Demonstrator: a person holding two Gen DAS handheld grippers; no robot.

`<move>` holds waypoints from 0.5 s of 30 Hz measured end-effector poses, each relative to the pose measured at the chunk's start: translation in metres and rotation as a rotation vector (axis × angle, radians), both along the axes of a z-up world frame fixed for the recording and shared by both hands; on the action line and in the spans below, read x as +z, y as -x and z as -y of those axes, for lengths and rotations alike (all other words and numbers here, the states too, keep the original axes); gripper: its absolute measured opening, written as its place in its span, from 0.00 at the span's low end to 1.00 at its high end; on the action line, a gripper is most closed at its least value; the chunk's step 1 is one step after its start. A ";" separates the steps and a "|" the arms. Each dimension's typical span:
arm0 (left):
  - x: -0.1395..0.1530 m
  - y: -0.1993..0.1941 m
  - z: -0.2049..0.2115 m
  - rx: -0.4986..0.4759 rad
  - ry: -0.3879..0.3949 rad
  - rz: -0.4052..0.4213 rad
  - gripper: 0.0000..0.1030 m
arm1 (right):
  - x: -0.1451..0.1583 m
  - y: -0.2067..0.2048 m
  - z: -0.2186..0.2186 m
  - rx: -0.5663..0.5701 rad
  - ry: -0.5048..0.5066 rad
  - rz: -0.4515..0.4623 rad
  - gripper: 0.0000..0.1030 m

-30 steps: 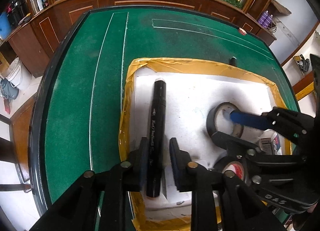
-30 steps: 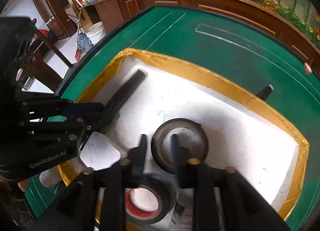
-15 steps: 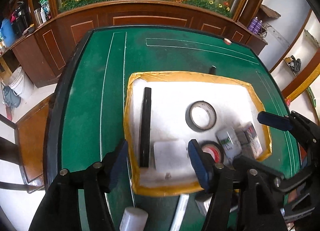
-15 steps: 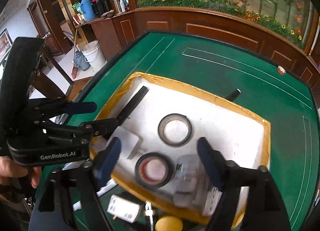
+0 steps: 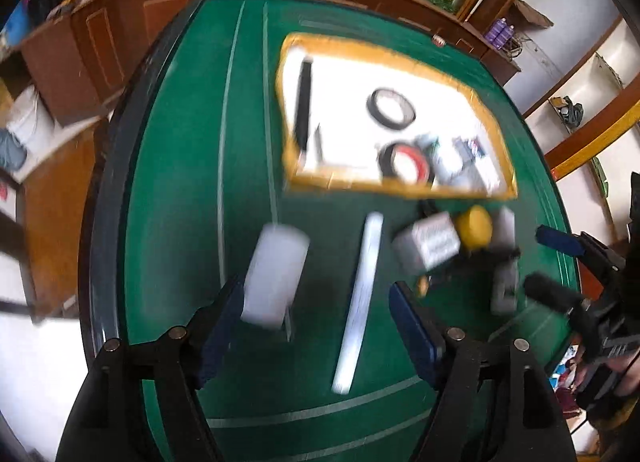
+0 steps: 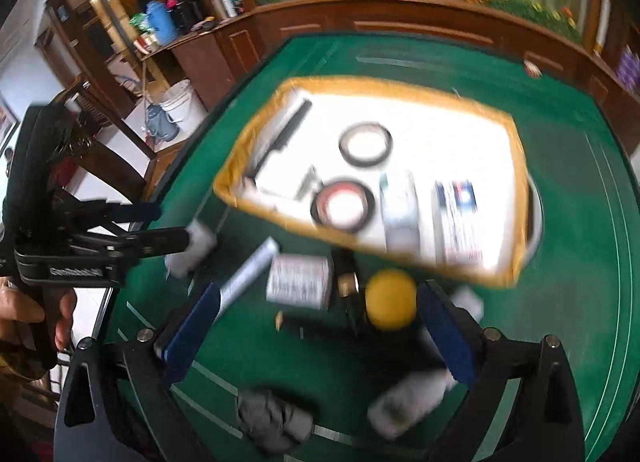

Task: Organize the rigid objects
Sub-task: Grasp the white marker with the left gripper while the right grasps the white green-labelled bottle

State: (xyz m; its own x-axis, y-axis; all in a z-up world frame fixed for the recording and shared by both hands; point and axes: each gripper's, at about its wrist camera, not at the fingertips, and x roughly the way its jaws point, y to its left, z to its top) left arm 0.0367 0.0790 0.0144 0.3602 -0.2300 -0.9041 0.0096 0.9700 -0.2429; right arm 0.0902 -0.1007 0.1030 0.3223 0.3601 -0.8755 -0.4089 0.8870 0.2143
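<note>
— Tools first: how did they stand?

— My left tool [image 5: 316,322] was spread wide and had just been opening, nothing gripped; a blurred white cylinder [image 5: 276,274] lay on the green counter [image 5: 180,182] just beside its left finger, and a long white tube [image 5: 360,302] lay between the fingers, untouched. My right tool [image 6: 316,334] was wide too, its jaws having just been opening, empty, with a yellow ball [image 6: 390,298] close to its right finger.

— And the tray?

— The yellow-rimmed white tray [image 5: 384,44] sat farther up the counter. In it lay a black marker [image 5: 303,102] along the left side, a black tape roll [image 5: 391,109] near the middle, a second roll with a red core [image 5: 406,164] by the near rim, and some blurred packets at the near right corner.

— What was outside it?

— A small white box [image 6: 299,282], the ball, a white bottle [image 6: 408,402] and a grey lump [image 6: 274,420], all loose on the counter in front of the tray.
</note>
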 end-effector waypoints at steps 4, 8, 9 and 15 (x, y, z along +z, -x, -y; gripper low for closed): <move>-0.016 0.029 -0.007 0.025 0.017 -0.048 0.76 | -0.009 0.027 0.025 -0.073 0.010 -0.034 0.96; -0.026 0.047 -0.010 0.032 0.028 -0.067 0.76 | -0.019 0.046 0.044 -0.141 0.026 -0.064 0.96; -0.029 0.049 -0.009 0.030 0.031 -0.072 0.76 | -0.021 0.050 0.048 -0.157 0.029 -0.070 0.96; -0.032 0.041 0.009 -0.028 0.020 -0.067 0.76 | -0.032 0.066 0.057 -0.184 0.038 -0.098 0.96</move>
State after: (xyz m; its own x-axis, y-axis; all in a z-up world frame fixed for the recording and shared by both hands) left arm -0.0041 0.0703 -0.0177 0.2917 -0.2580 -0.9211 0.0199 0.9644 -0.2638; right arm 0.0241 -0.1579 0.0709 0.2920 0.2695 -0.9177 -0.2181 0.9530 0.2104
